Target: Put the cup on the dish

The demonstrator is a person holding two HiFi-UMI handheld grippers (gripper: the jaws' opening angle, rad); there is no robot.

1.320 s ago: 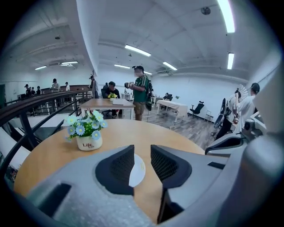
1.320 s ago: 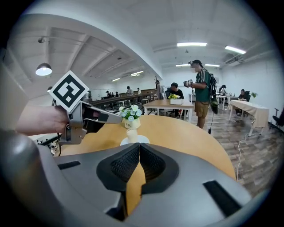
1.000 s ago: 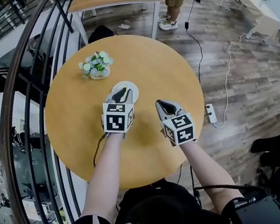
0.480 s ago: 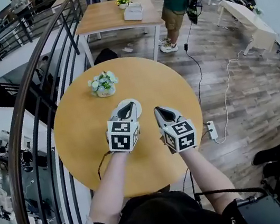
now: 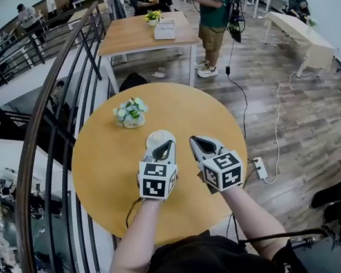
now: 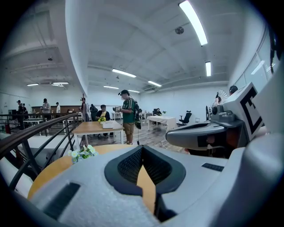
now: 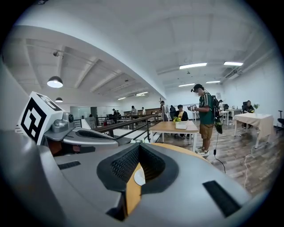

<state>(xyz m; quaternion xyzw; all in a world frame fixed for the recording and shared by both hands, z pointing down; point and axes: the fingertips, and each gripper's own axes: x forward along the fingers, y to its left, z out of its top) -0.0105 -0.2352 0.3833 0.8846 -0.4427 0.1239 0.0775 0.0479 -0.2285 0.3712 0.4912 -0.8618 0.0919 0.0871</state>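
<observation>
White cup and dish (image 5: 156, 139) show as one pale round shape near the middle of the round, honey-coloured wooden table (image 5: 106, 176). From the head view I cannot separate the cup from the dish under it. In the right gripper view a sliver of the same white round shape shows low between the jaws, resting on the tabletop.

The left gripper (image 5: 165, 148), grey with a black-and-white marker cube, hangs over the table at 6 o'clock of the white shape, its tips overlapping the near rim in the head view. Its own view has the jaws pressed together with nothing between them (image 6: 142, 150).

The right gripper (image 5: 199, 144) hangs at about 4 o'clock of the white shape, beside the left one and apart from it. Its jaws are likewise closed and empty (image 7: 139, 153).

A small pot of white and green flowers (image 5: 130, 113) stands at 11 o'clock of the white shape, well apart from it. A dark metal railing (image 5: 42, 148) curves past the table at 9 o'clock.
</observation>
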